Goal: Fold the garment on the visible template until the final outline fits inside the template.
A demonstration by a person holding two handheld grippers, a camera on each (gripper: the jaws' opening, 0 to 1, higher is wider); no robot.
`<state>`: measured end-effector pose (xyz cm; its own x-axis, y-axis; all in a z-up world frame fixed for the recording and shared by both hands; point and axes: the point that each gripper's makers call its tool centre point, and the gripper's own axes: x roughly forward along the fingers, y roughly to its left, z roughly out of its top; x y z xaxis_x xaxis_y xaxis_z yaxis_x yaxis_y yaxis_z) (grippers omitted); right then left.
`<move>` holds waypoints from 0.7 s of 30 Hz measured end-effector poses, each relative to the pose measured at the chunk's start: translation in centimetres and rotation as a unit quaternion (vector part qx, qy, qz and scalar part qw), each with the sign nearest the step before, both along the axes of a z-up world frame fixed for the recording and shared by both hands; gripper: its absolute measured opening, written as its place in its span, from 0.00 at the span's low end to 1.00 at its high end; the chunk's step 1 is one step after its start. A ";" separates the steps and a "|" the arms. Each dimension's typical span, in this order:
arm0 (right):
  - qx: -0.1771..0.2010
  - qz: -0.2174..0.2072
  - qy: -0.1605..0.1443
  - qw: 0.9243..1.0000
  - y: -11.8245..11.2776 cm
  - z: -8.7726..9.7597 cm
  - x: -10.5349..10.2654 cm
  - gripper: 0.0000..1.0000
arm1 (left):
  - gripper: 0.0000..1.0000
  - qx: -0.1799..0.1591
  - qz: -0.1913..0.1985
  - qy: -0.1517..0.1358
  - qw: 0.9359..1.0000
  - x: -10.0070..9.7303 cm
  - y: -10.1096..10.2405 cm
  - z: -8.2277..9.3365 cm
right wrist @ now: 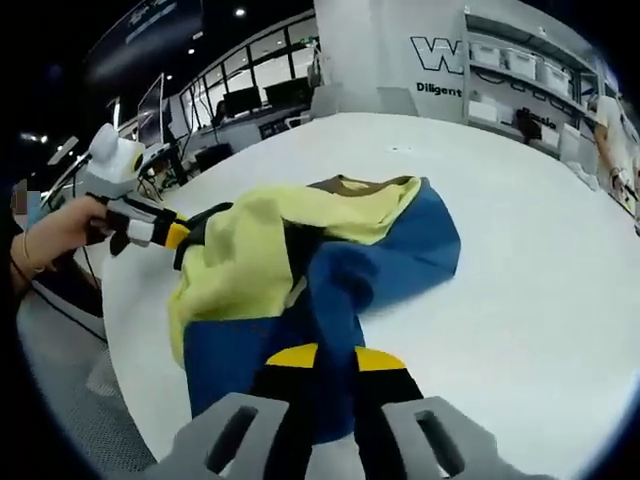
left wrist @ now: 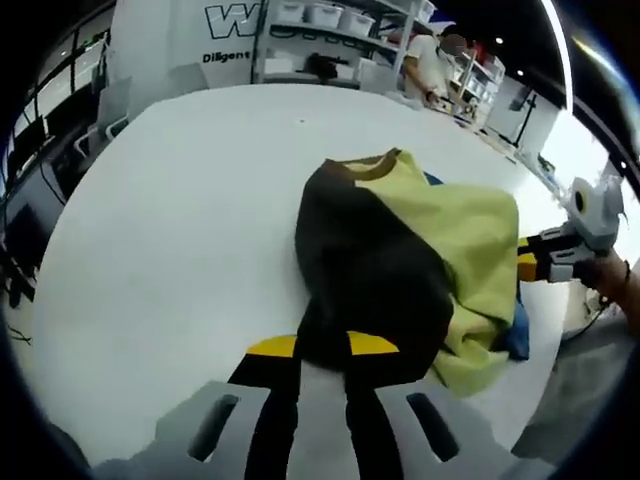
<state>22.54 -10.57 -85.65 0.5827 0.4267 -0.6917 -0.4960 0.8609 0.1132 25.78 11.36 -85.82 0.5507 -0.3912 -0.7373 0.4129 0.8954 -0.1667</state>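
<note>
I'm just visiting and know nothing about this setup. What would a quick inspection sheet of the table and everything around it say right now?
Surface: white table, bare around the garment.
Job's things: garment, black, yellow and blue, bunched, not flat; template not made out.
Clutter: nothing seen.
Grippers: left gripper shut on the garment's black part; right gripper shut on its blue part.
Cables: dark cables hang off the table's edge.
Surroundings: shelves with bins, a person standing by them, monitors.
</note>
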 end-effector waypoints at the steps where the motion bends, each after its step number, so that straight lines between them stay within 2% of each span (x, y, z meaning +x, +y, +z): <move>1: -0.006 -0.005 0.000 1.000 -0.3 -0.1 0.1 0.03 | 0.06 0.006 -0.002 -0.002 1.000 0.1 0.2 0.0; 3: -0.007 -0.003 0.001 1.000 -0.4 -0.1 0.0 0.00 | 0.00 0.024 0.011 -0.014 1.000 0.4 1.2 0.0; 6: -0.005 -0.012 0.003 1.000 -0.7 -0.1 0.1 0.00 | 0.00 0.018 0.021 -0.003 1.000 0.2 1.3 -0.1; 17: -0.012 -0.033 0.005 0.999 -2.8 0.4 0.2 0.00 | 0.00 0.033 0.024 -0.002 0.999 1.1 2.4 0.1; 21: -0.015 -0.053 0.009 0.998 -4.0 0.3 0.3 0.00 | 0.00 0.041 0.032 -0.005 0.999 1.4 3.3 0.3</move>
